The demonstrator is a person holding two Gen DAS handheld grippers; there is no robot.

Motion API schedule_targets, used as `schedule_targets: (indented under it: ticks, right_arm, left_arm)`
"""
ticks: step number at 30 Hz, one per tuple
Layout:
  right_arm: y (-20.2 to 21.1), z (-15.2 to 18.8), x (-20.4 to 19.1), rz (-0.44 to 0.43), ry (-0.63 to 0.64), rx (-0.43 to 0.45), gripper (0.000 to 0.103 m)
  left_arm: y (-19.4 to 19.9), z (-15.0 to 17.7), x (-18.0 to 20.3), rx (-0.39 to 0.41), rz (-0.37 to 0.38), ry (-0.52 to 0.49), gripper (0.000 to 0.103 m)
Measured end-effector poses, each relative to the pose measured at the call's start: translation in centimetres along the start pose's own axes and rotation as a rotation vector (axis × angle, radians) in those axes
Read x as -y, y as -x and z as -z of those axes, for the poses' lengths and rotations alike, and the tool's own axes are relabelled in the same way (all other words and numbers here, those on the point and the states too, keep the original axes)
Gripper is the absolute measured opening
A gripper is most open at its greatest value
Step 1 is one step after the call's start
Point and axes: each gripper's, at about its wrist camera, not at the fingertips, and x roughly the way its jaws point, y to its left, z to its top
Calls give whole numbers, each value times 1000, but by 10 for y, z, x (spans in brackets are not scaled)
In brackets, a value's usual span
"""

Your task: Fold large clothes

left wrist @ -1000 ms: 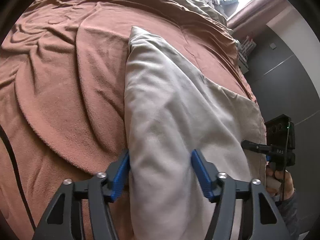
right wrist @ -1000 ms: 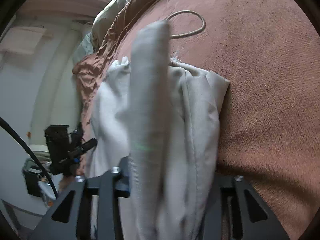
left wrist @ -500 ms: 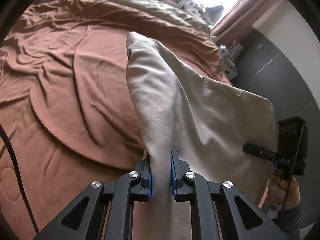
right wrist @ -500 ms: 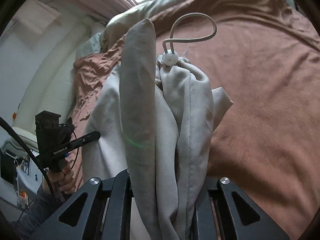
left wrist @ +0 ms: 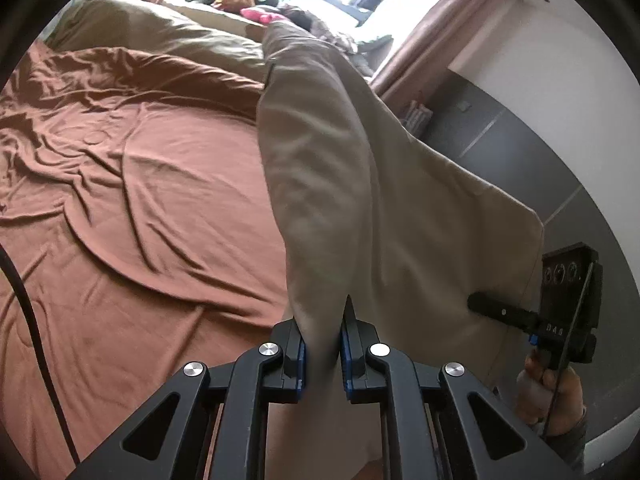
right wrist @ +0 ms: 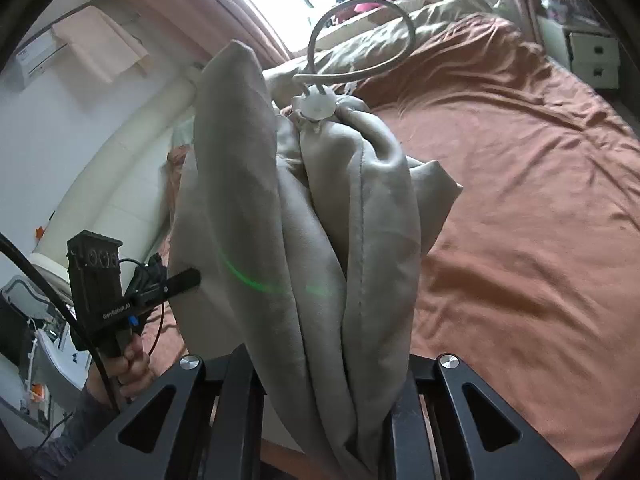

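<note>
L gripper (left wrist: 322, 340) is clamped on a fold of the beige garment (left wrist: 360, 184); R gripper (right wrist: 320, 384) is pinched on its bunched drawstring end (right wrist: 316, 106); garment is held stretched betw. both, lifted above the brown bedspread (left wrist: 140, 184), prob. to carry one edge over for a fold.
</note>
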Motion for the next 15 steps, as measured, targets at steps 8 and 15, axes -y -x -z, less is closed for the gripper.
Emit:
schedule_targets:
  ticks: [8,15]
  right_arm:
    - [83,22,9,64,3,77,10]
    - [165,35,28,140,-5,142,10]
  left_arm:
    - [5,17,68,17,82,-52,13]
    - [-8,29,136,-4,159,-98,13]
